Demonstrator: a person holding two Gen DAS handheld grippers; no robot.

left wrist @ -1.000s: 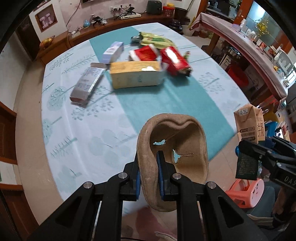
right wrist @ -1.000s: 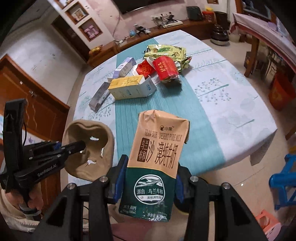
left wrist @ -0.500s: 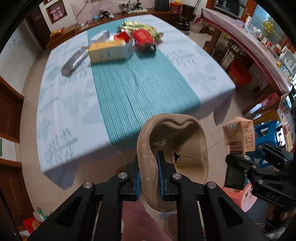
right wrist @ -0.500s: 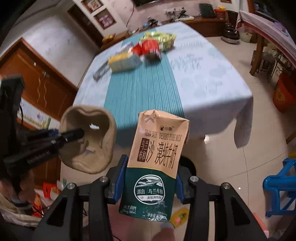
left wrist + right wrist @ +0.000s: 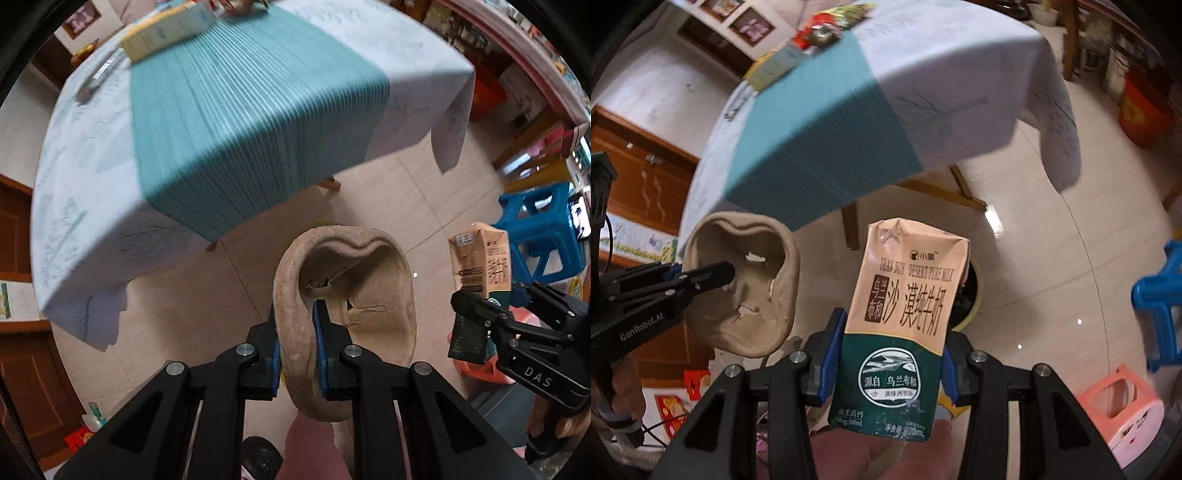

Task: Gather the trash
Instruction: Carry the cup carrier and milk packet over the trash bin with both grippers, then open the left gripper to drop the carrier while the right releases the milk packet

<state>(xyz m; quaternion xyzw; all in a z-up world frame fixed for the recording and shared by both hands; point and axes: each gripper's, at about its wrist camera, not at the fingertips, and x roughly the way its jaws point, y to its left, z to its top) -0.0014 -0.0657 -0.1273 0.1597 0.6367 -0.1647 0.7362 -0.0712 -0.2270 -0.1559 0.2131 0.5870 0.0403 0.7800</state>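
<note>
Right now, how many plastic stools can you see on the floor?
2: a blue plastic stool at the right edge, and a pink plastic stool nearer, below it. Others may be hidden beyond the frame.

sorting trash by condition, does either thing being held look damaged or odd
Both do. The brown pulp tray pinched in the left gripper has torn holes through its bottom. The milk carton in the right gripper is crumpled at its top edge.
</note>
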